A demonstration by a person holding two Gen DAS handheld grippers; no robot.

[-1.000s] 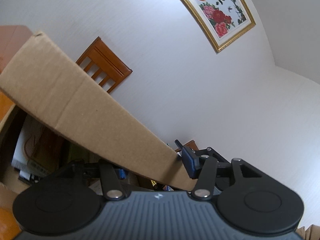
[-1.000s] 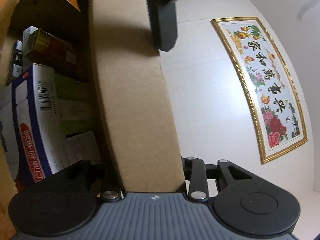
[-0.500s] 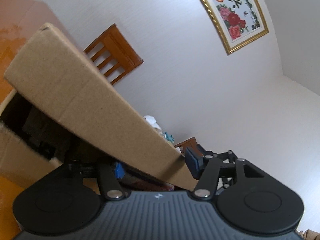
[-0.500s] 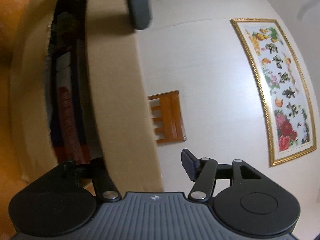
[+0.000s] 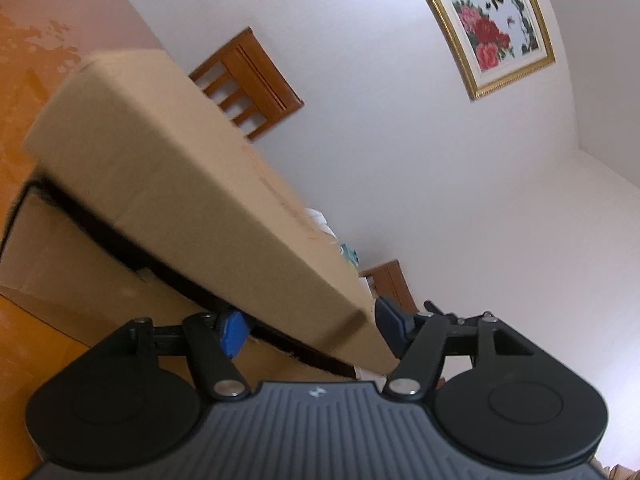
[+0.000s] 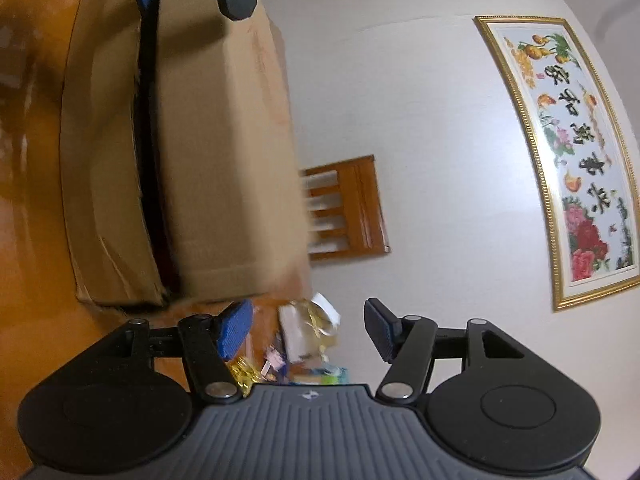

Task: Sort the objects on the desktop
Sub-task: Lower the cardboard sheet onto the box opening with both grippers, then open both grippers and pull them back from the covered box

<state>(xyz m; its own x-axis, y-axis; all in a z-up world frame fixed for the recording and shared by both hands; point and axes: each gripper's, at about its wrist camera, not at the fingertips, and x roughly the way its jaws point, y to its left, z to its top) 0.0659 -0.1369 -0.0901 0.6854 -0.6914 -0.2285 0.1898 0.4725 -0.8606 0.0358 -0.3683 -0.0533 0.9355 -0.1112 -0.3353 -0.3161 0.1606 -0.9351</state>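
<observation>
The box (image 5: 92, 280) sits on the orange table (image 5: 24, 340) with one long flap (image 5: 192, 200) folded most of the way down over its mouth; a dark gap shows between that flap and the box wall, so it is not fully shut. What lies inside cannot be seen.

The left gripper (image 5: 310, 330) straddles the near corner of the flap, one blue pad under it and the dark pad beside its edge. The jaws stand spread, and whether the pads actually pinch the card I cannot tell. The right gripper (image 6: 308, 328) is released and holds nothing; its jaws stand wide just off the end of the box. Loose items (image 6: 304, 332) lie on the table past that end: a pale packet, gold wrappers, small coloured bits.

Risks, as I judge them:
- The flap may spring back up if the left pads let go, since nothing else bears on it
- A push on one corner only may twist or crease the card, or slide the box across the smooth table
- The right gripper is near the loose items and may knock them off or scatter them
- Closing the box now may leave those items unsorted, if they belong inside
</observation>
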